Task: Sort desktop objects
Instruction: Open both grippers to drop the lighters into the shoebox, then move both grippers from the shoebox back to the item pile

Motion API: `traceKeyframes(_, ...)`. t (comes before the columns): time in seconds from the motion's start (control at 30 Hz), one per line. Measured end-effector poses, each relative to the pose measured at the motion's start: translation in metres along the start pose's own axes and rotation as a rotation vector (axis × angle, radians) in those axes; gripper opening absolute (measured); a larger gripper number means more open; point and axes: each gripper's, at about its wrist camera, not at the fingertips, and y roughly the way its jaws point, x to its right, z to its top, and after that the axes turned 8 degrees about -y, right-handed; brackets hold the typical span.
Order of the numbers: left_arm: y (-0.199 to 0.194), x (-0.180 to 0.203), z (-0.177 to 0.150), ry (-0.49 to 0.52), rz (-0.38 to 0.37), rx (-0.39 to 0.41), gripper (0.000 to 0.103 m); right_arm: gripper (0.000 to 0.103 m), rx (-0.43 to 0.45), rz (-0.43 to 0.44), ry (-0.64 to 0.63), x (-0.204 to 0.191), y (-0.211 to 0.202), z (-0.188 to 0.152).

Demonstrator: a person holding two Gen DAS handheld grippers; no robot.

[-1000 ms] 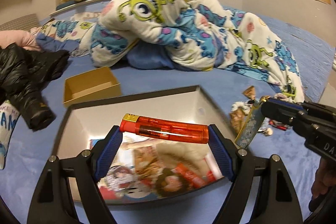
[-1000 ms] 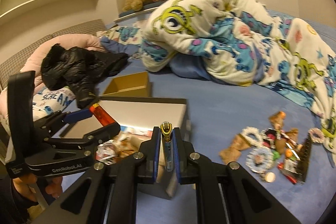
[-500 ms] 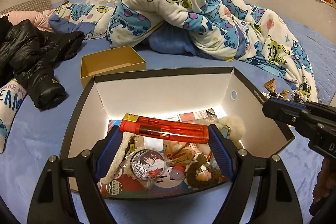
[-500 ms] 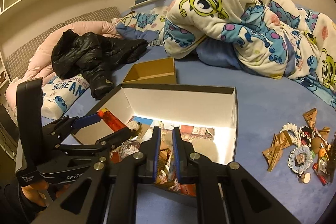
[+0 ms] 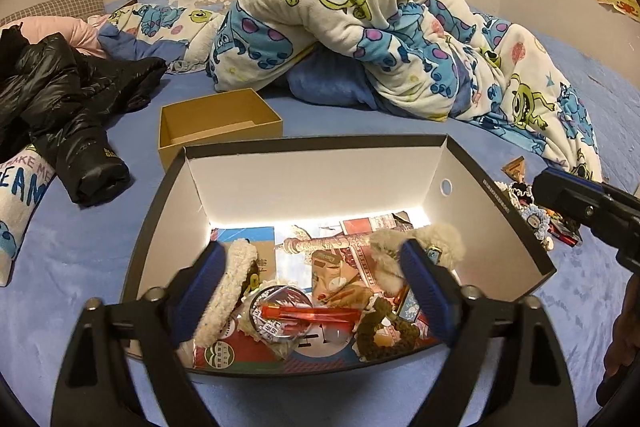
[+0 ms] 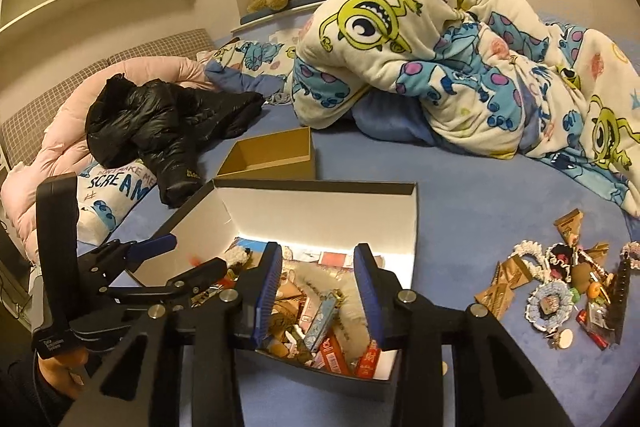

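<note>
A black box with white inside (image 5: pixel 312 183) stands on the blue bed, full of small items. An orange lighter (image 5: pixel 310 314) lies loose in it, on top of a round badge. My left gripper (image 5: pixel 316 291) is open and empty above the box's near end. In the right wrist view my right gripper (image 6: pixel 316 297) is open and empty over the same box (image 6: pixel 320 205). A thin blue patterned item (image 6: pixel 322 319) lies in the box just below it. The left gripper (image 6: pixel 176 259) shows at the box's left side.
A small open brown cardboard box (image 5: pixel 218 125) stands behind the black one. A pile of loose trinkets (image 6: pixel 560 291) lies on the bed to the right. A black jacket (image 6: pixel 160 123) lies at the left, a crumpled cartoon blanket (image 6: pixel 460 59) behind.
Both grippers opened over the box. The orange lighter dropped from the left gripper into the box. The blue item left the right gripper and now lies in the box.
</note>
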Motion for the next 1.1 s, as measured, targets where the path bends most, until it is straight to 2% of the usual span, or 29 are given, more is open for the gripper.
traceKeyframes(0.23,-0.009,0.004,0.002,0.016,0.01,0.016,0.095,0.039,0.005,-0.011,0.016,0.009,-0.008,-0.001)
traceKeyframes(0.33,-0.011,0.009,0.002,0.016,0.004,0.017,0.096,0.052,0.003,-0.032,0.013,0.012,-0.012,-0.002)
traceKeyframes(0.4,-0.011,0.016,0.001,0.021,0.002,0.018,0.097,0.053,0.014,-0.042,0.009,0.014,-0.017,-0.003)
traceKeyframes(0.47,-0.013,0.025,0.0,0.035,0.005,0.028,0.1,0.064,0.011,-0.063,0.007,0.017,-0.021,-0.003)
traceKeyframes(0.6,-0.015,0.046,0.0,0.053,-0.011,0.039,0.103,0.066,0.0,-0.095,0.017,0.032,-0.03,-0.005)
traceKeyframes(0.73,-0.013,0.07,0.001,0.076,-0.035,0.034,0.103,0.081,-0.012,-0.131,0.022,0.05,-0.039,-0.011)
traceKeyframes(0.87,-0.01,0.1,-0.002,0.089,-0.062,0.024,0.103,0.081,-0.009,-0.191,0.01,0.072,-0.054,-0.021)
traceKeyframes(1.1,0.002,0.161,-0.011,0.114,-0.119,0.018,0.103,0.081,-0.021,-0.272,0.08,0.137,-0.085,-0.048)
